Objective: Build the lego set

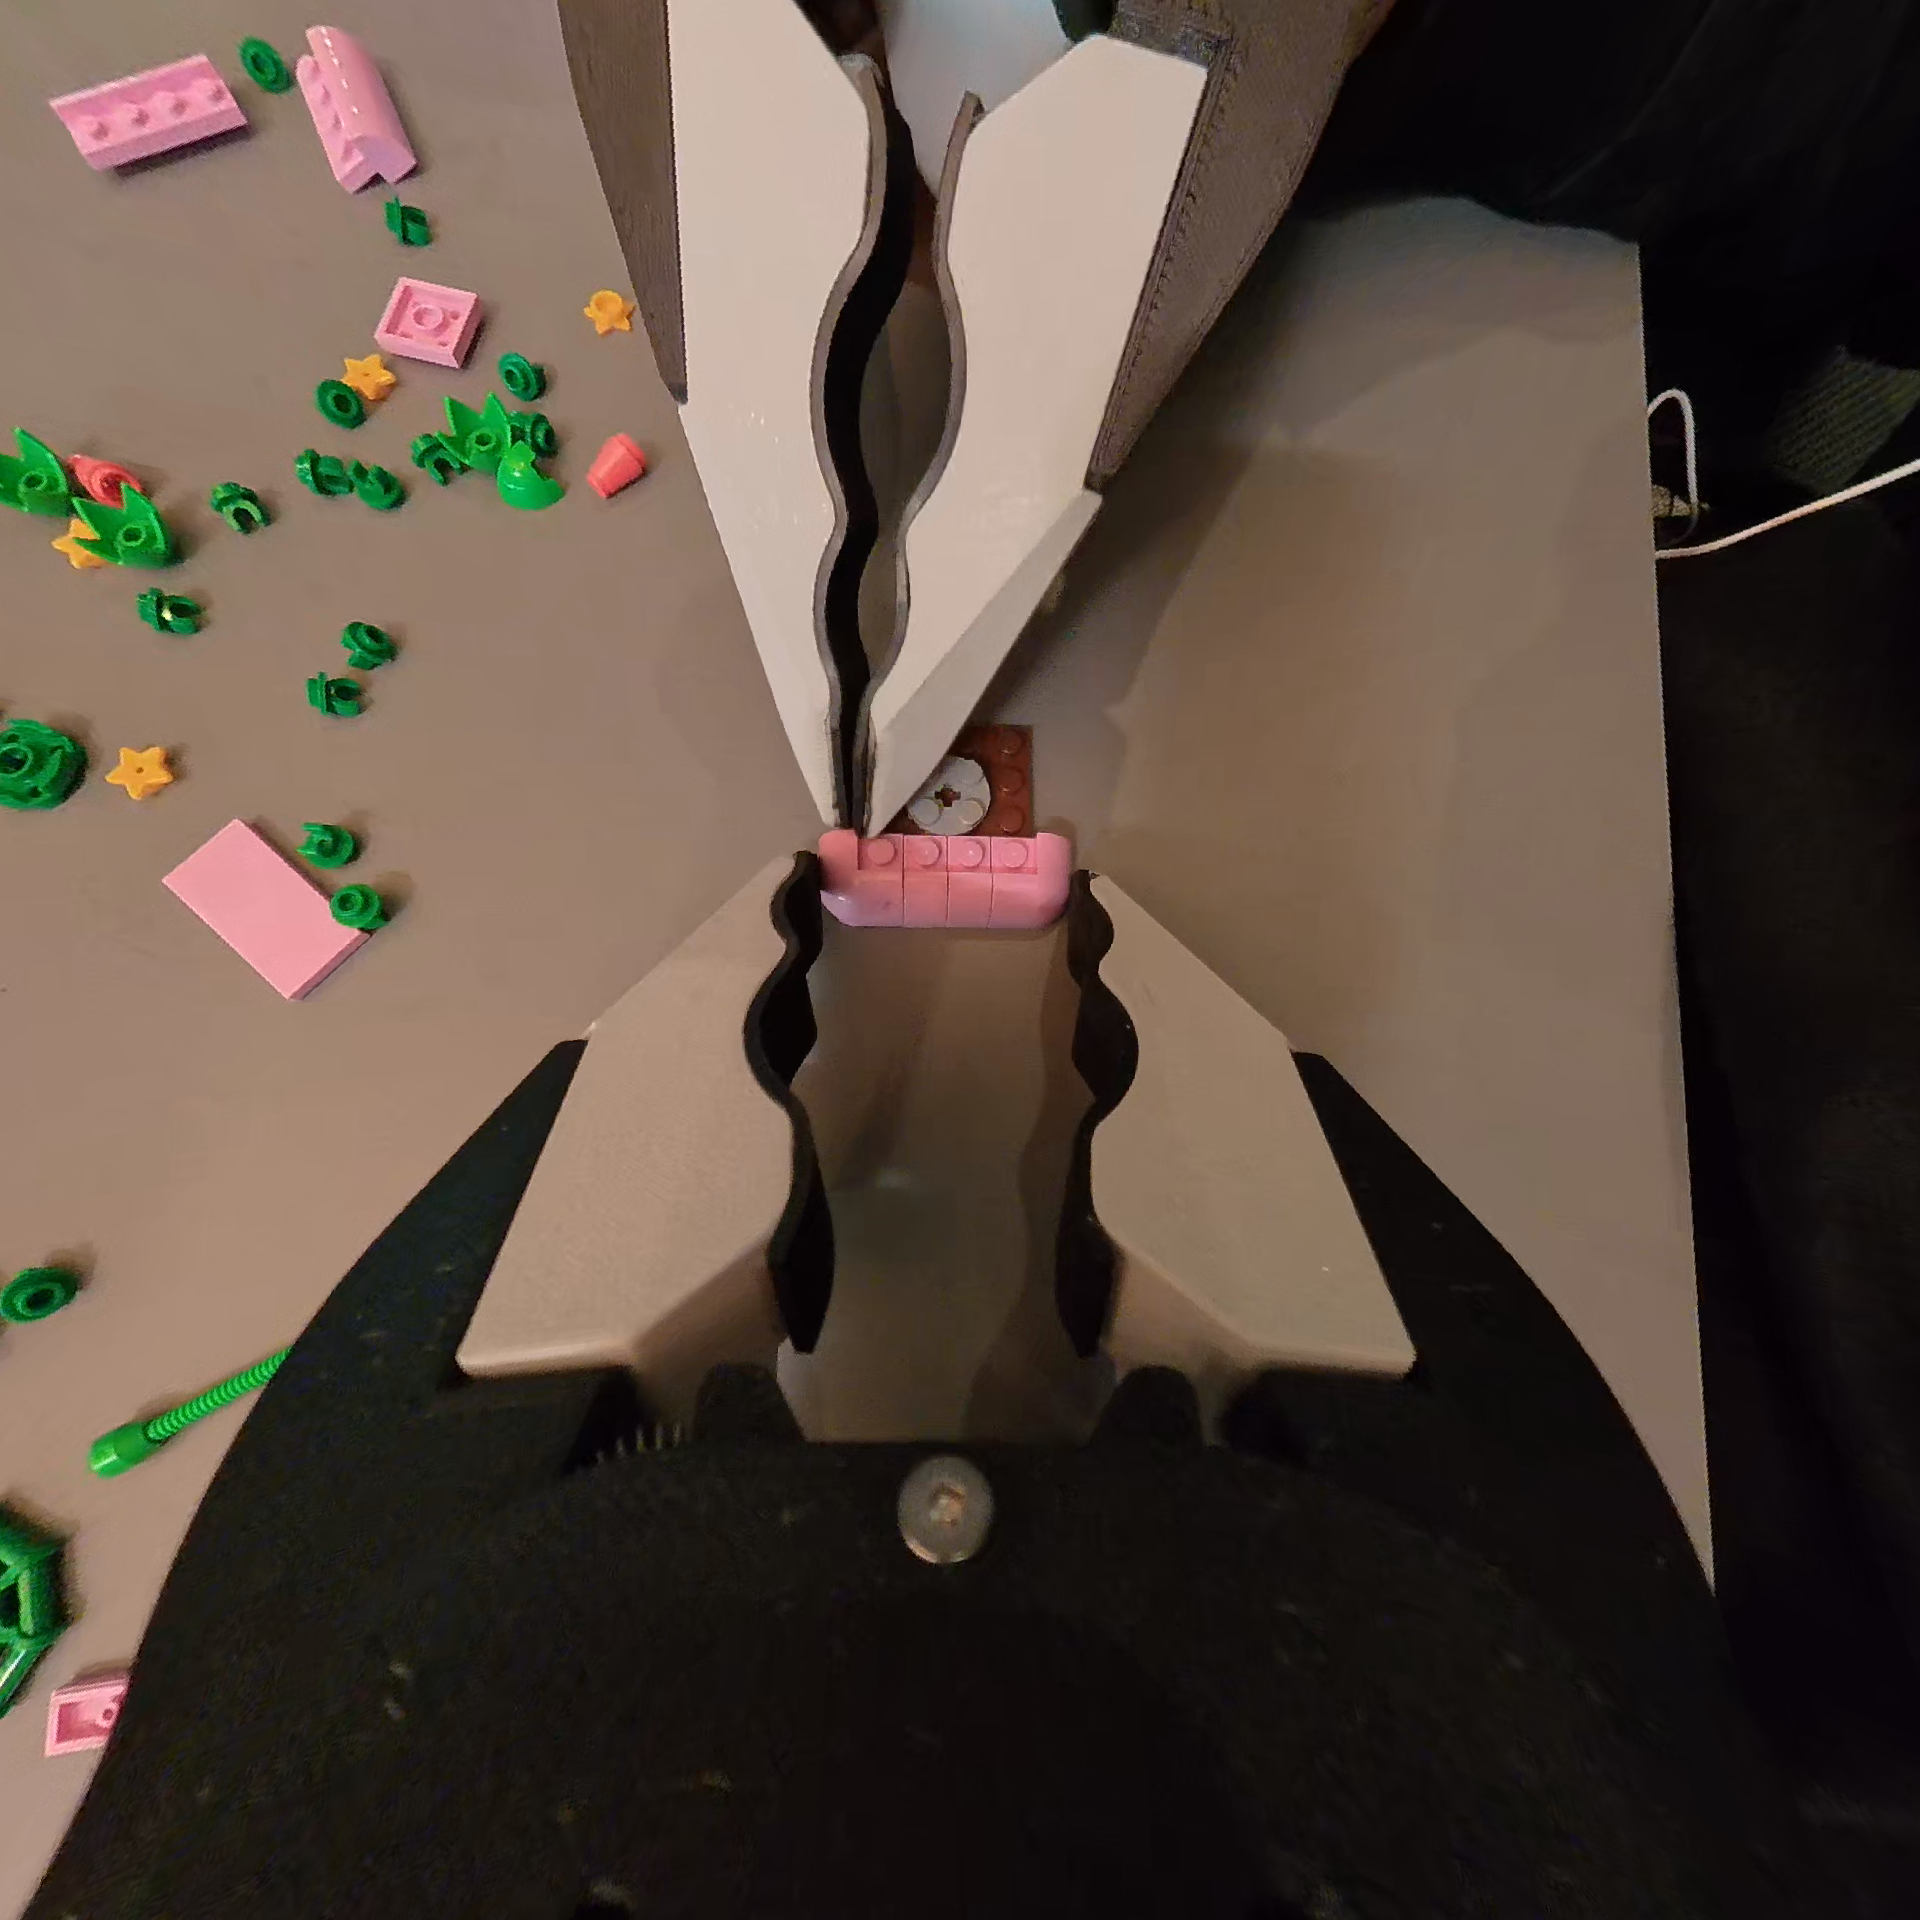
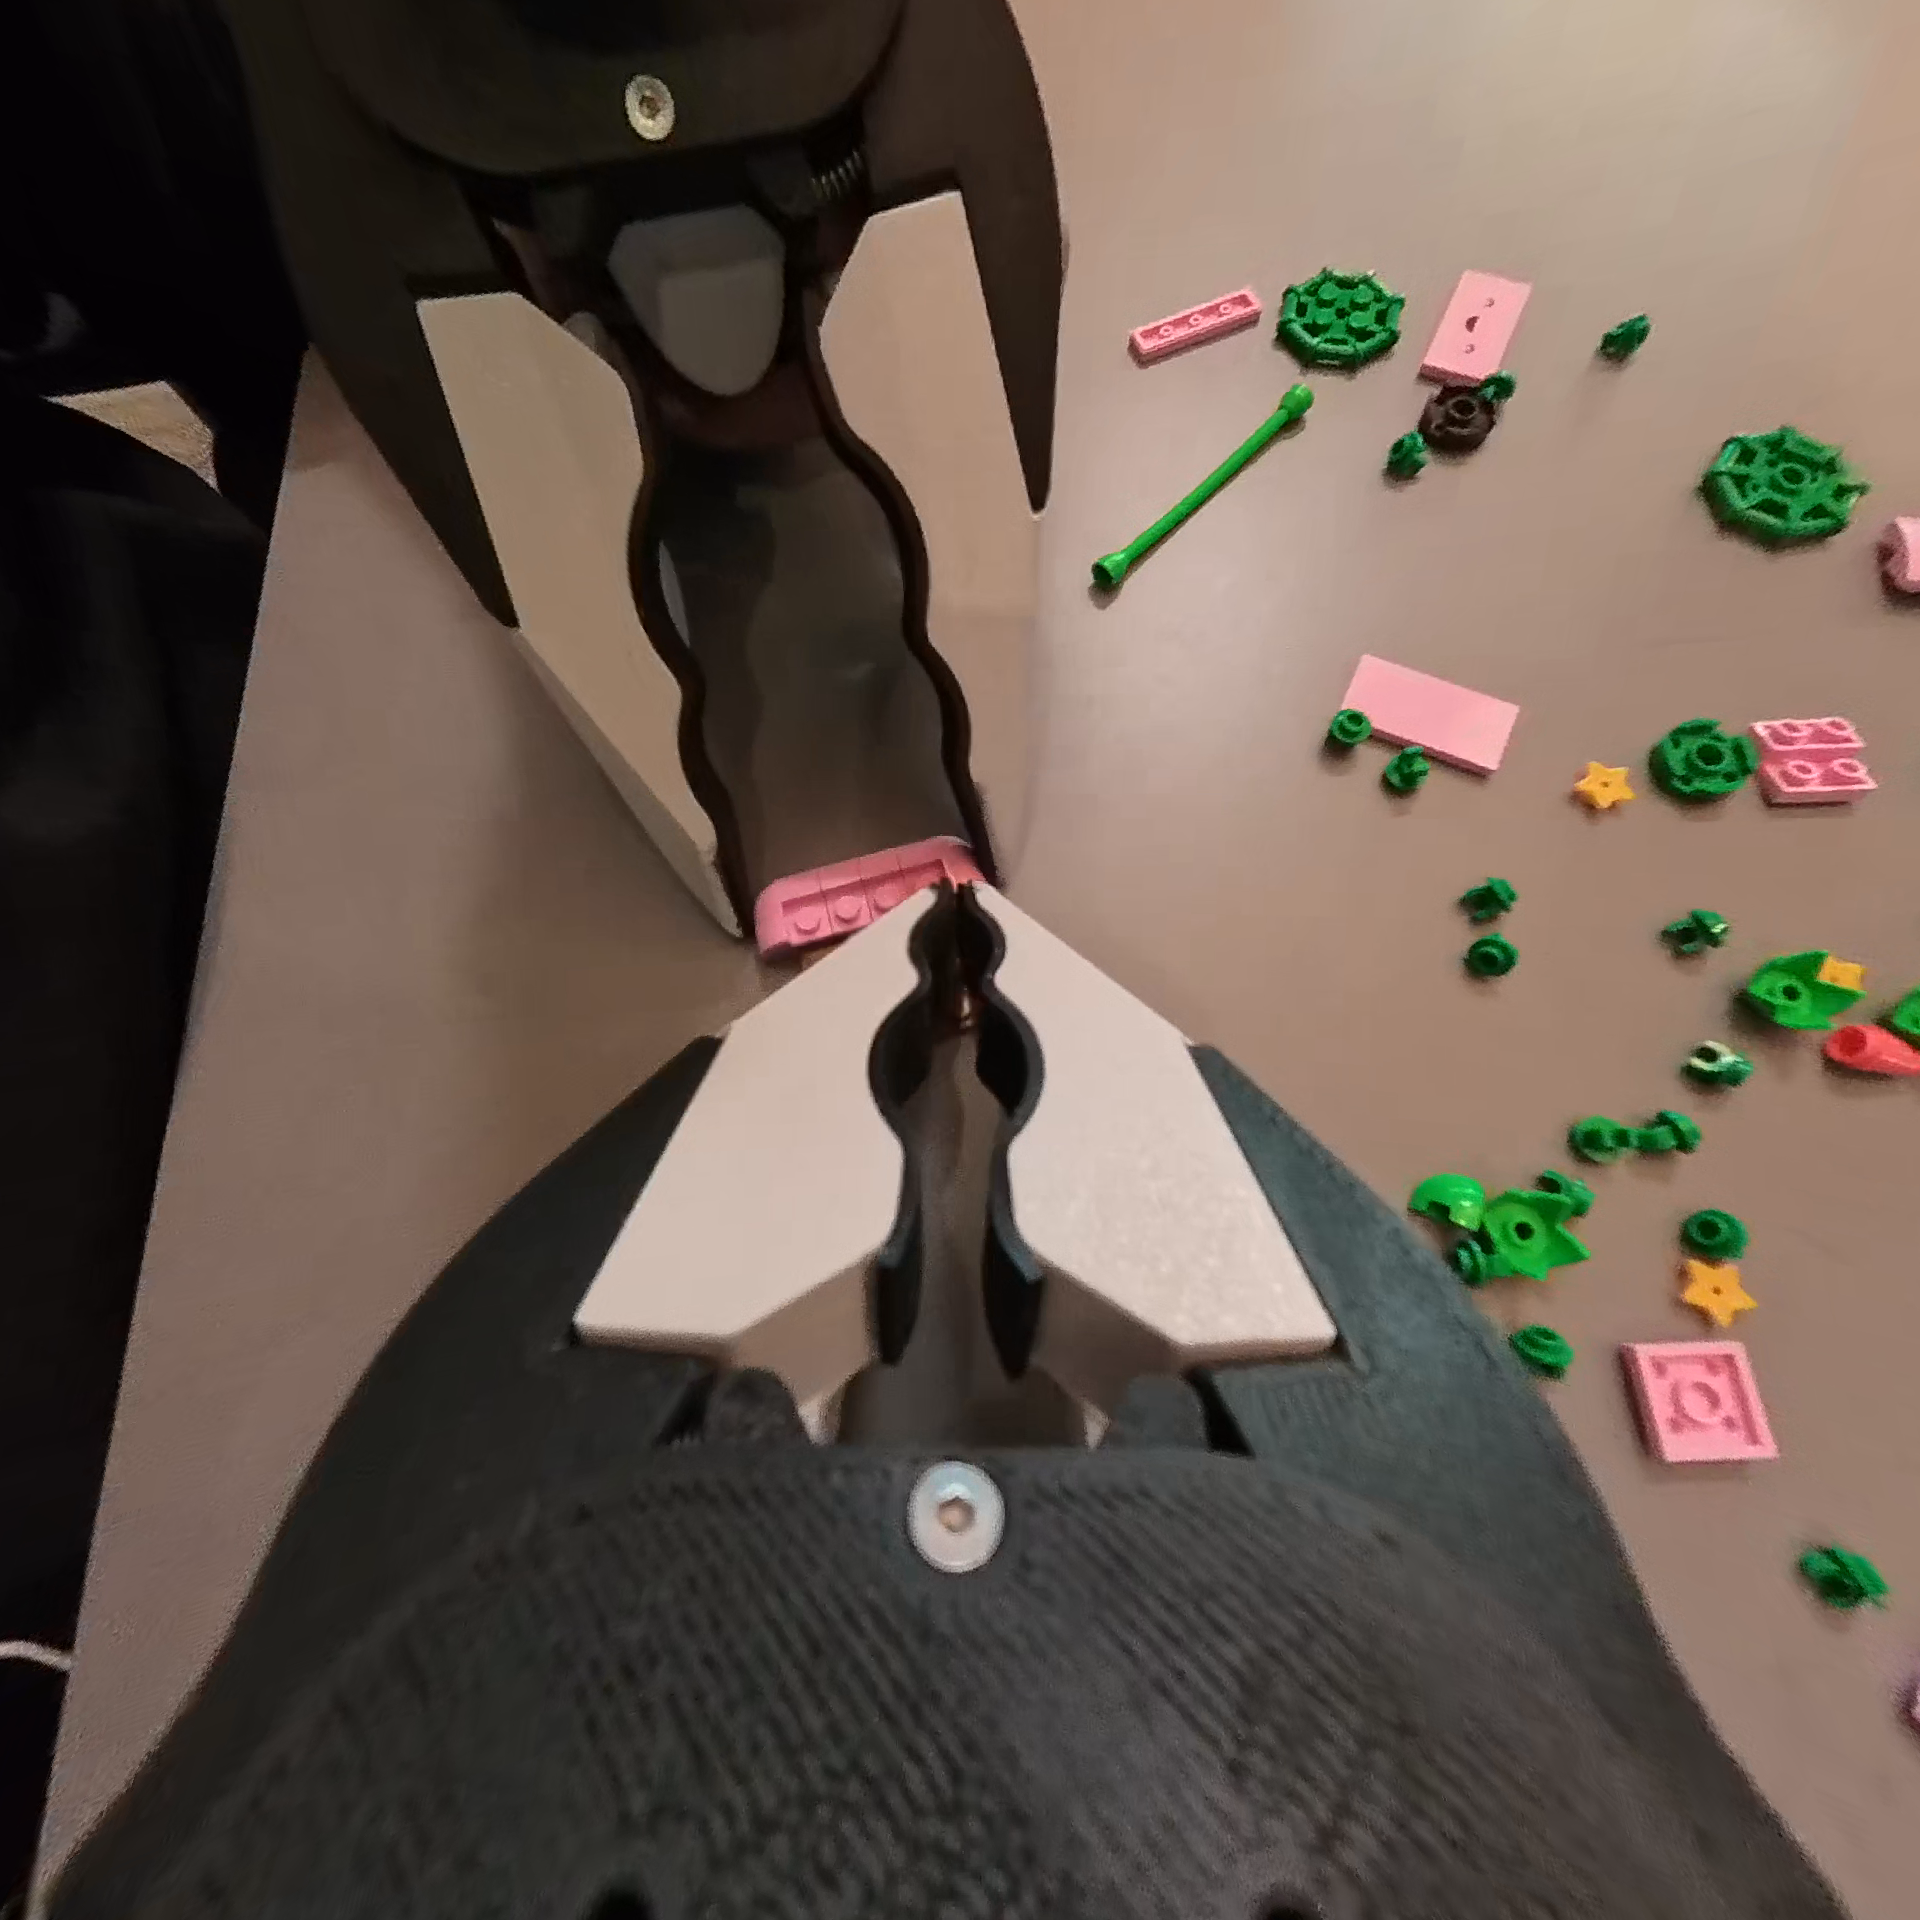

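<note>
A small build sits on the grey table (image 1: 1299, 727): a brown plate (image 1: 1016, 774) carrying a light grey round piece (image 1: 951, 805), with a row of pink curved bricks (image 1: 940, 883) along its near edge. My left gripper (image 1: 940, 896) is shut on the ends of the pink row, one pad at each end. The other view shows this too, with the left gripper (image 2: 857, 894) around the pink row (image 2: 831, 909). My right gripper (image 2: 958, 891) is shut. Its closed tips (image 1: 857, 826) touch the top of the pink row at one end.
Loose parts lie to one side: a pink tile (image 1: 265, 909), pink bricks (image 1: 145, 109), several small green pieces (image 1: 343, 400), yellow stars (image 1: 140, 769), a green rod (image 2: 1205, 483) and green round plates (image 2: 1782, 483). The table edge (image 1: 1662, 831) is close by, with a white cable (image 1: 1766, 530) beyond it. Less than 4 cm separates the two grippers' tips. From either gripper's tips it is about 10 cm to the pink tile (image 1: 265, 909). Look for it in the right wrist view (image 2: 1419, 704) too.
</note>
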`<state>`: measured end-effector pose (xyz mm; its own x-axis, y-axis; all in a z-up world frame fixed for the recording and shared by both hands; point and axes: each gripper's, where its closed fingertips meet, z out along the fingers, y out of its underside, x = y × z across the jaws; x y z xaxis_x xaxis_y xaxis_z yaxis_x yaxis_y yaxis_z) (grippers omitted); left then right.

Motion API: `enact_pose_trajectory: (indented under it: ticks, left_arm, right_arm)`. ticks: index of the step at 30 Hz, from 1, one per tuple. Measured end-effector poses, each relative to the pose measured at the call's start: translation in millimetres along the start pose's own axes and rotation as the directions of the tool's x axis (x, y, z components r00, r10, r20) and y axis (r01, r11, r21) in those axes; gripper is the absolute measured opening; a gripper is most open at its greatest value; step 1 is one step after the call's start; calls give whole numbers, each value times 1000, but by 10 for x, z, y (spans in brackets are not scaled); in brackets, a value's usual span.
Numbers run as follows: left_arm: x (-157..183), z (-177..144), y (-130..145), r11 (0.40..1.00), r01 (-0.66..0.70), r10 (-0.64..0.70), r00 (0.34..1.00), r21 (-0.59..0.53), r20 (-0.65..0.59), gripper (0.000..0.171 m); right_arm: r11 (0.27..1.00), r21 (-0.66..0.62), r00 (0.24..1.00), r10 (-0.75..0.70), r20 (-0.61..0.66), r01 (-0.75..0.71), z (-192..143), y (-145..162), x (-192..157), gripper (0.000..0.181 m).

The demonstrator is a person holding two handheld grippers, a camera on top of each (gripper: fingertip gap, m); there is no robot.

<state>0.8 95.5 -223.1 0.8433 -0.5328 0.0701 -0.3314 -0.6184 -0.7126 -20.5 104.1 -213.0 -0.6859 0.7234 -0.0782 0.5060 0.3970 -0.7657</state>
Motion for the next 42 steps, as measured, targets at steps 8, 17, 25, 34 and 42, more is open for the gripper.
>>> enact_pose_trajectory:
  ticks: [8,17,25,34,42]
  left_arm:
    - [-2,-2,1,1000,3,-3,1000,1,-2,45]
    - [-3,-2,2,1000,4,-4,1000,1,-2,45]
    - [-3,-3,1,1000,5,-5,1000,1,-4,45]
    - [-3,-2,1,1000,4,-4,1000,1,-2,45]
    - [-4,-5,9,1000,-13,13,1000,-1,9,46]
  right_arm:
    - [1000,6,1000,19,7,-19,-8,-18,-7,0]
    - [998,-24,999,-52,-6,52,3,-7,-63,0]
    - [996,-84,1000,0,-8,-1,14,10,-57,0]
    - [936,-347,998,54,-27,-60,28,25,-61,0]
    - [950,-311,998,12,-61,-30,29,20,-57,0]
